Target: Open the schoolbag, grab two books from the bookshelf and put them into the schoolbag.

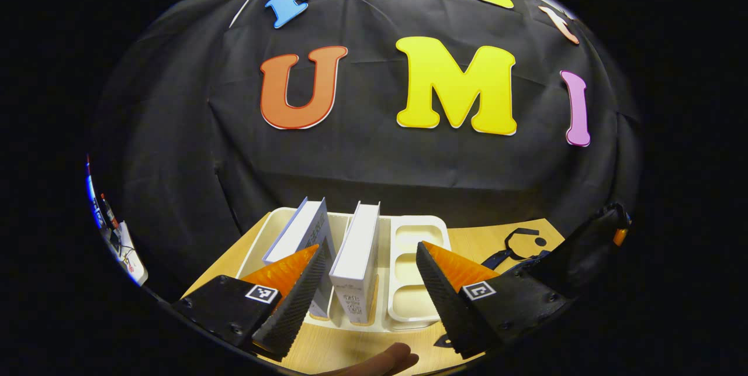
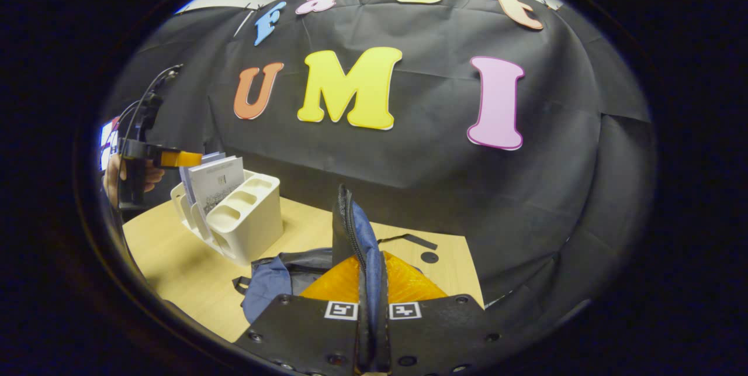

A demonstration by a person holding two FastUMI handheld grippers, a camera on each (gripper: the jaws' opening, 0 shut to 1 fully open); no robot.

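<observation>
Two white books stand upright in a cream bookshelf point(image 1: 418, 259) on the wooden table. My left gripper point(image 1: 371, 250) is open, its fingers on either side of the right-hand book point(image 1: 356, 259); the other book point(image 1: 301, 230) leans just left of the left finger. In the right gripper view the blue and grey schoolbag point(image 2: 269, 282) lies on the table, and my right gripper point(image 2: 367, 265) is shut on its zippered edge point(image 2: 350, 224), holding it upright. The left gripper point(image 2: 160, 158) hovers over the books point(image 2: 216, 180) at the far left.
The bookshelf point(image 2: 245, 218) has open compartments on its right side. A black bag strap point(image 1: 517, 244) lies on the table right of the shelf. A hand point(image 2: 114, 177) holds the left gripper. A fingertip point(image 1: 380, 361) shows at the bottom edge. The black cloth wall stands close behind.
</observation>
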